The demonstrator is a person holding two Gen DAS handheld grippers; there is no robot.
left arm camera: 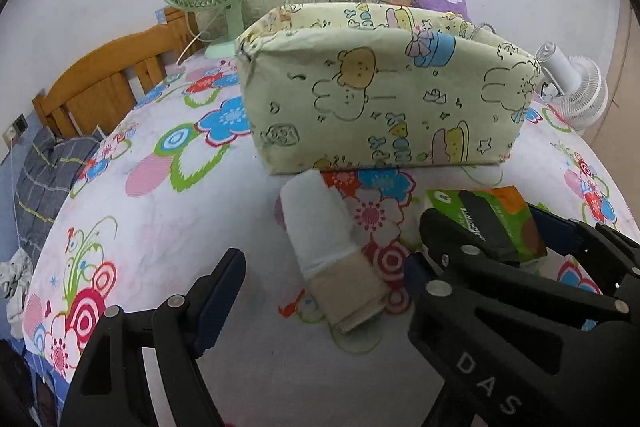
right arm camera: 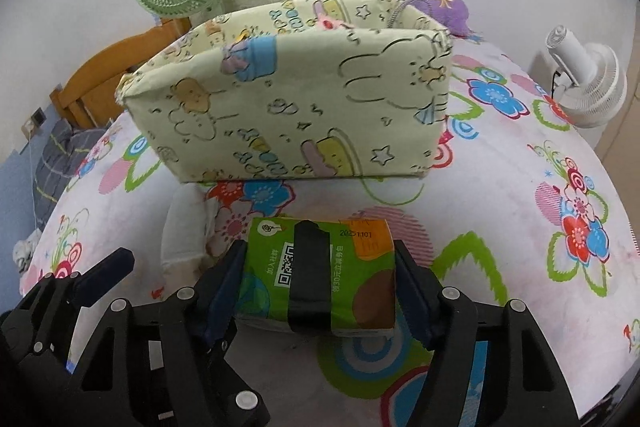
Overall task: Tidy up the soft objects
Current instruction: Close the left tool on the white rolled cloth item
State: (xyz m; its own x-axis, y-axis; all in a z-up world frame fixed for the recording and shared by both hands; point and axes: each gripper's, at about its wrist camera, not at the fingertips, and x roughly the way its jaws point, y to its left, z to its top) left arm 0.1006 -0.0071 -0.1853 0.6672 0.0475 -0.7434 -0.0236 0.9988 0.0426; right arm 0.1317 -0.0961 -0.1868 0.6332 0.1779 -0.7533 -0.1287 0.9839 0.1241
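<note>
Blue pads of our right gripper (right arm camera: pixel 320 291) pinch the green tissue pack (right arm camera: pixel 320 271) on the floral bedsheet (right arm camera: pixel 500 227), before the cream cartoon-print fabric box (right arm camera: pixel 296 99); our left gripper (left arm camera: pixel 324 291) straddles, spread, a white-and-beige folded cloth (left arm camera: pixel 332 247).

both grippers: black plastic frames, silver screws at pivots, dark blue pads on fingers. right gripper (right arm camera: pixel 318 291) seen from left gripper (left arm camera: pixel 324 291) carries white "das" lettering.

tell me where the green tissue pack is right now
The green tissue pack lies on the flowered bedspread between the right gripper's jaws, before the fabric bin.
</note>
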